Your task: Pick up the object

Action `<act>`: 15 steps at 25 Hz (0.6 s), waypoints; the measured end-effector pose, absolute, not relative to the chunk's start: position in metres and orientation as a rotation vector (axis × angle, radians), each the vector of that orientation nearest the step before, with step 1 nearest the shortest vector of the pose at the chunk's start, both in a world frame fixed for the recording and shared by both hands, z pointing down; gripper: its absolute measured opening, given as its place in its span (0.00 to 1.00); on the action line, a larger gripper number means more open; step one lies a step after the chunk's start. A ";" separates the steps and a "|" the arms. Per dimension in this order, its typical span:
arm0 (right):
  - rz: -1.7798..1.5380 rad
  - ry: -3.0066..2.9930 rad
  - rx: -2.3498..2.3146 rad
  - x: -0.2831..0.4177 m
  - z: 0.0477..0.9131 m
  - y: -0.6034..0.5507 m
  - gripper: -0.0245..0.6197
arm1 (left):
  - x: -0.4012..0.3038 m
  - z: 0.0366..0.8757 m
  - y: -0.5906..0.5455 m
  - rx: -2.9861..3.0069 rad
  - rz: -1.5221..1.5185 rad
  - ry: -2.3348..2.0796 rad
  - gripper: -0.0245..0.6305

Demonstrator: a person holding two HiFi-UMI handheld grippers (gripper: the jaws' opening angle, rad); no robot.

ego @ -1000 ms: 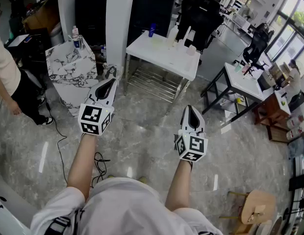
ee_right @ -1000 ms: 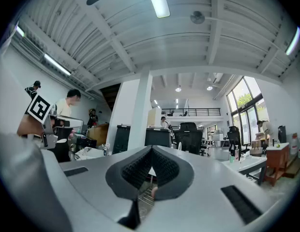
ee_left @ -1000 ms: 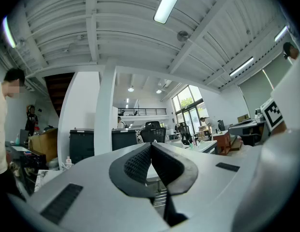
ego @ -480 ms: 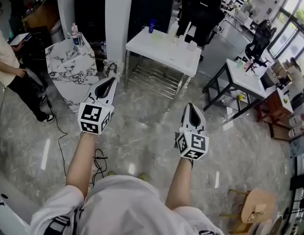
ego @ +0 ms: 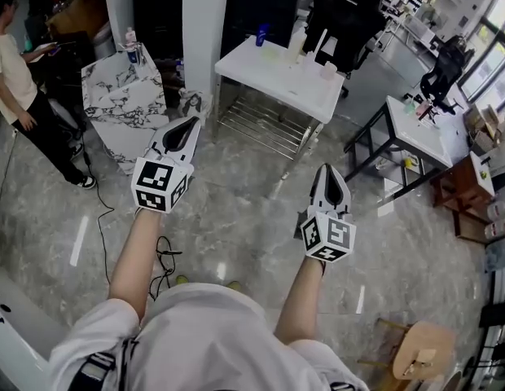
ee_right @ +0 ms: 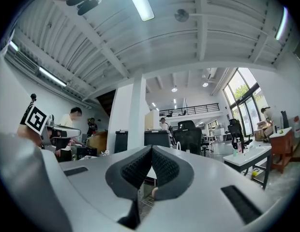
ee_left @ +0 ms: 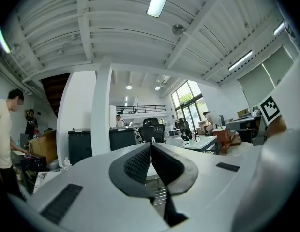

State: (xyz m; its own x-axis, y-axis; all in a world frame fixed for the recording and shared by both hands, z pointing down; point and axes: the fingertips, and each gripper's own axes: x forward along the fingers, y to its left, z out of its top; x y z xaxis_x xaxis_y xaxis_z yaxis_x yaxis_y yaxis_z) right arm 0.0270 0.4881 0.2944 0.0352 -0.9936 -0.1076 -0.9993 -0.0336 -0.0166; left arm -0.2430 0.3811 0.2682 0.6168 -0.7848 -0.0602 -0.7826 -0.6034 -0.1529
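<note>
Both grippers are held out over the marble floor, pointing toward a white table (ego: 278, 85) a few steps ahead. My left gripper (ego: 190, 124) is shut with nothing between its jaws; in the left gripper view its dark ribbed pads (ee_left: 140, 162) meet at the tip (ee_left: 151, 146). My right gripper (ego: 330, 170) is also shut and empty, with its pads (ee_right: 165, 167) pressed together in the right gripper view (ee_right: 151, 149). On the table stand a blue bottle (ego: 261, 35) and some pale small items (ego: 312, 57). Which of them is the object I cannot tell.
A marble-patterned block (ego: 122, 104) with bottles on top stands at the left, beside a white pillar (ego: 199, 23). A person (ego: 16, 88) stands at the far left. A black-framed desk (ego: 423, 133), a wooden stool (ego: 419, 353) and a floor cable (ego: 163, 267) are nearby.
The view has shifted forward; both grippers stay shut and have drifted slightly, the right one lower in the picture. The person at the left has straightened up.
</note>
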 end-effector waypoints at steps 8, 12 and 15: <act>0.089 2.186 -2.139 0.058 0.303 0.480 0.05 | -0.199 0.274 0.385 -2.673 -0.019 1.341 0.10; 0.083 2.201 -2.114 0.065 0.307 0.477 0.05 | -0.186 0.277 0.386 -2.678 -0.014 1.344 0.19; 0.070 2.199 -2.117 0.074 0.314 0.477 0.05 | -0.179 0.284 0.387 -2.681 -0.027 1.359 0.19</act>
